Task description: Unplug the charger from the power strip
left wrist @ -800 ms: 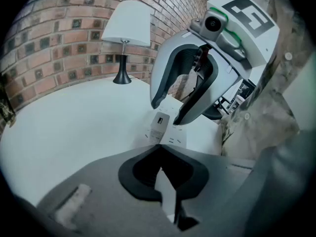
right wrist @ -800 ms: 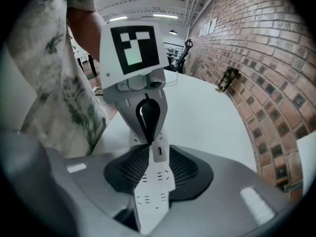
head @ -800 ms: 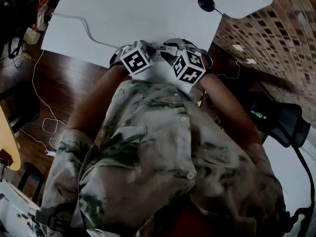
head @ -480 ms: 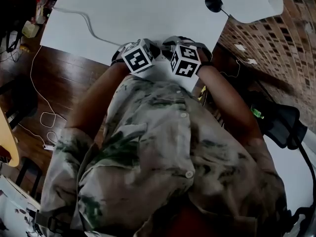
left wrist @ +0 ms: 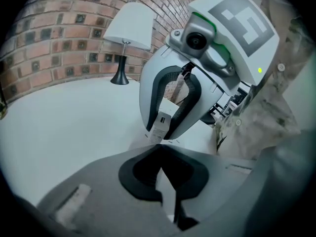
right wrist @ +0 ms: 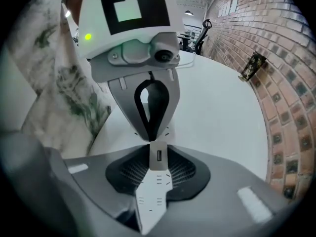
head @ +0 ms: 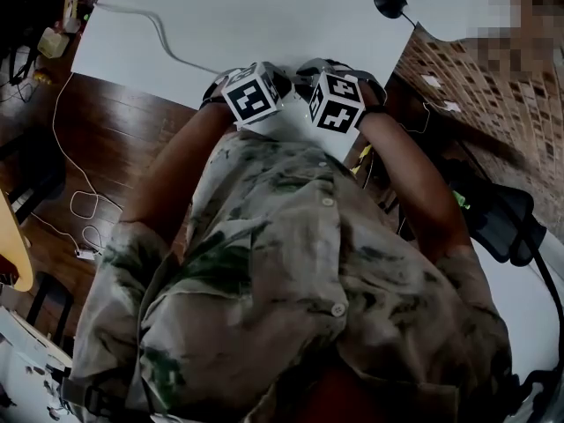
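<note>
1. Brick wall (left wrist: 59,38) of brown blocks stands behind a broad white table (head: 264,25). A dark wooden floor (head: 115,139) lies to the table's left in the head view.
2. At the table's far corner stands a lamp with a white shade and a slim black stand (left wrist: 129,26).
3. A thick white cable (head: 159,35) curves across the far left part of the tabletop. Thin white cords (head: 70,148) trail over the floor beside the table.
4. A person in a cream shirt with green blotches (head: 291,271) leans over the near edge of the table, both forearms reaching forward.
5. The two grippers meet nose to nose just above that edge. Their black-and-white marker cubes, left (head: 250,94) and right (head: 337,103), sit close together.
6. The right gripper (left wrist: 165,125) is clenched on a small white rectangular charger block with a USB port in its face (right wrist: 159,157). The block is pinched between its dark pads, above the tabletop.
7. The left gripper (right wrist: 150,132) has its jaws drawn together to a point, enclosing a teardrop-shaped gap behind the tips.
8. Those tips sit right at the end of the charger. Whether they pinch it or only touch it I cannot tell.
9. The charger stands between the two grippers.
</note>
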### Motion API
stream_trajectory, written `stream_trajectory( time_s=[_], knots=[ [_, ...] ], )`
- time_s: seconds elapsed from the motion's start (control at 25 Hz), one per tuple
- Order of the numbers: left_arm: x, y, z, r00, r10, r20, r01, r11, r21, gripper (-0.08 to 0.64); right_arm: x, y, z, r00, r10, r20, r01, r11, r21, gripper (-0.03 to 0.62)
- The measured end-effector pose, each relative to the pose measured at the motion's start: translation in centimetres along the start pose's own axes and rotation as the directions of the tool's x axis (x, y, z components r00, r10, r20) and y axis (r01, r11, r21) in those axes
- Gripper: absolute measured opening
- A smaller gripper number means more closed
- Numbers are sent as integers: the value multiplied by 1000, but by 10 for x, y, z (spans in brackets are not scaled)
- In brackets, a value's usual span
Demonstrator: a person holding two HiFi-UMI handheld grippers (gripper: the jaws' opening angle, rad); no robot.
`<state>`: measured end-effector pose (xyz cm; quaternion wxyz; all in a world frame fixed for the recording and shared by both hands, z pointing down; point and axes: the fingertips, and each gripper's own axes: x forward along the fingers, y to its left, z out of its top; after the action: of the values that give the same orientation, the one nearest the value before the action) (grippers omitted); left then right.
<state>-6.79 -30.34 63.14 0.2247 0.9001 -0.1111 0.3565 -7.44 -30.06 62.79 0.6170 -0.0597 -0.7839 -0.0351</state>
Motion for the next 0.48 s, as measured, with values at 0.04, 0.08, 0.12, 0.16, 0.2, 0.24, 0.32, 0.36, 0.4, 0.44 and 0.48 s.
stream_trajectory(
  time_s=[0.04, 0.08, 0.12, 0.16, 0.2, 0.24, 0.32, 0.36, 0.4, 0.44, 0.48],
  knots=[
    [0, 1, 1, 1000, 3, -2, -3, 1000, -3, -3, -3, -1, 1, 1000, -8, 5, 8, 1000, 2, 104],
    [0, 1, 3, 1000, 6, -6, -6, 1000, -1, -3, -12, -4, 7, 999, -20, 25, 19, 1000, 14, 104],
    [-1, 2, 3, 1000, 8, -10, -8, 1000, 5, -3, -25, -8, 16, 998, -34, 58, 32, 999, 36, 104],
    [-1, 2, 2, 1000, 7, -12, -7, 1000, 11, -3, -43, -15, 27, 995, -52, 90, 47, 997, 58, 104],
    [-2, 1, -1, 1000, 3, -13, -3, 1000, 13, -3, -61, -22, 36, 991, -71, 109, 64, 996, 69, 104],
    [-2, 0, -4, 1000, 1, -13, -1, 1000, 13, -3, -76, -27, 41, 989, -89, 121, 80, 994, 75, 104],
    [-2, -1, -7, 1000, 1, -17, -1, 1000, 7, -2, -97, -31, 40, 982, -119, 146, 105, 989, 102, 104],
    [-2, 0, -6, 1000, 3, -17, -3, 1000, 2, -2, -104, -30, 35, 978, -136, 157, 117, 985, 126, 104],
    [-2, 1, -5, 1000, 4, -15, -4, 1000, -2, 0, -110, -25, 30, 974, -151, 169, 126, 980, 155, 104],
    [-2, 1, -5, 1000, 5, -13, -5, 1000, -6, 0, -115, -17, 24, 970, -163, 183, 128, 974, 187, 106],
    [-2, 0, -5, 1000, 6, -12, -6, 1000, -8, 2, -119, -9, 18, 965, -173, 198, 128, 967, 220, 106]
  ],
)
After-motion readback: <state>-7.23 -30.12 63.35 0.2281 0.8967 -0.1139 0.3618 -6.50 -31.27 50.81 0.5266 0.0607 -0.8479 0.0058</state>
